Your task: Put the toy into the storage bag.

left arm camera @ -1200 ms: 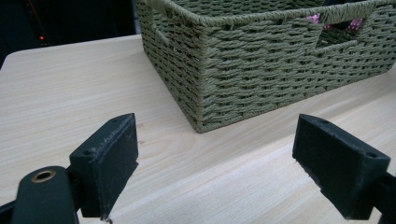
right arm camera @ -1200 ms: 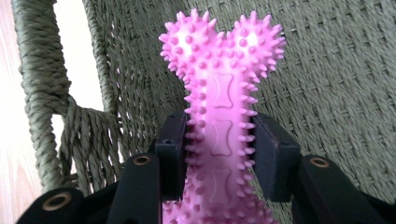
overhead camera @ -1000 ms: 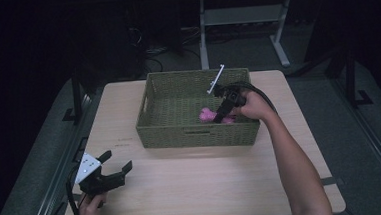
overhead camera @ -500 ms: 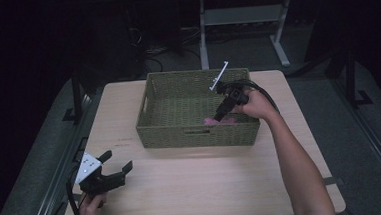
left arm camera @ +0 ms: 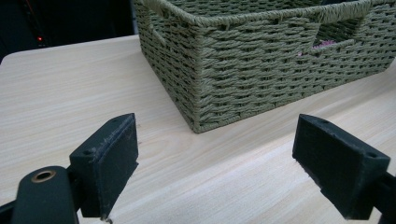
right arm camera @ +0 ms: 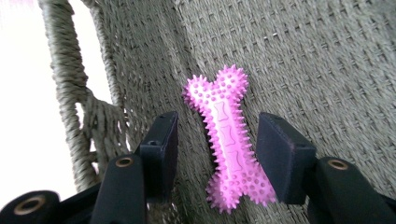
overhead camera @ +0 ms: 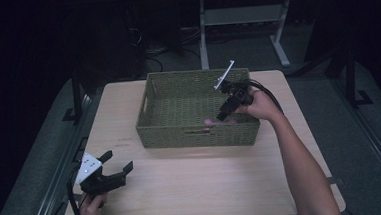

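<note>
On the pale wooden table (overhead camera: 193,187), in a dark room, sits a woven basket (overhead camera: 180,130). Inside it lies the pink spiky bone (right arm camera: 227,140), between the right gripper (right arm camera: 217,149)'s just-opening jaws, apart from them. The left gripper (left arm camera: 217,163) gapes wide, empty.

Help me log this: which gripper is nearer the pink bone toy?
Right. The right gripper straddles the pink bone toy inside the basket; the left gripper hovers outside.
</note>
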Demonstrator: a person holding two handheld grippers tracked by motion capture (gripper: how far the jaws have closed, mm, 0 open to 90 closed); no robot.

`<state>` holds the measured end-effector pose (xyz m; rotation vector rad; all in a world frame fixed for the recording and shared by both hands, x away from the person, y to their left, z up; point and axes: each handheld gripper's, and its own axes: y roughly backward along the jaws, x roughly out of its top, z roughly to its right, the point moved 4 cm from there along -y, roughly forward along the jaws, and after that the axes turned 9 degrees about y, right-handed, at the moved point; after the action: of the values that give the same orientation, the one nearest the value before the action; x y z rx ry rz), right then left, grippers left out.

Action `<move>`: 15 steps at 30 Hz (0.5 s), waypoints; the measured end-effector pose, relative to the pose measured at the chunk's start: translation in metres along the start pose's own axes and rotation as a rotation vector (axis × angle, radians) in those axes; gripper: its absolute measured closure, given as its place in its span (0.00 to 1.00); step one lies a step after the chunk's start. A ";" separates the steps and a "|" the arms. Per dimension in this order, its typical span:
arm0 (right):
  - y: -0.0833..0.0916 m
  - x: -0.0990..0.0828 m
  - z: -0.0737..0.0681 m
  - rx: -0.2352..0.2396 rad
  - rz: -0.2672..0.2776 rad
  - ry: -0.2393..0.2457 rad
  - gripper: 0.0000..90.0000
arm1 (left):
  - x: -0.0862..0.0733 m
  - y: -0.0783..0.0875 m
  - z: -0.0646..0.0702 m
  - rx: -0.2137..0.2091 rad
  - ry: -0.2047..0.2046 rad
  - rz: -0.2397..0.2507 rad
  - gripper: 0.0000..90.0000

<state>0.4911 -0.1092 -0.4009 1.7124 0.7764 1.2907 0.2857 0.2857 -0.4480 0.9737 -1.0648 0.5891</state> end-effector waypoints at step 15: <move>0.020 0.000 -0.009 -0.039 0.052 -0.007 0.45 | 0.000 0.000 -0.001 0.005 0.007 0.001 0.15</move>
<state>0.4827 -0.1161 -0.3821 1.7150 0.7029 1.3256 0.2857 0.2867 -0.4481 0.9749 -1.0585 0.5955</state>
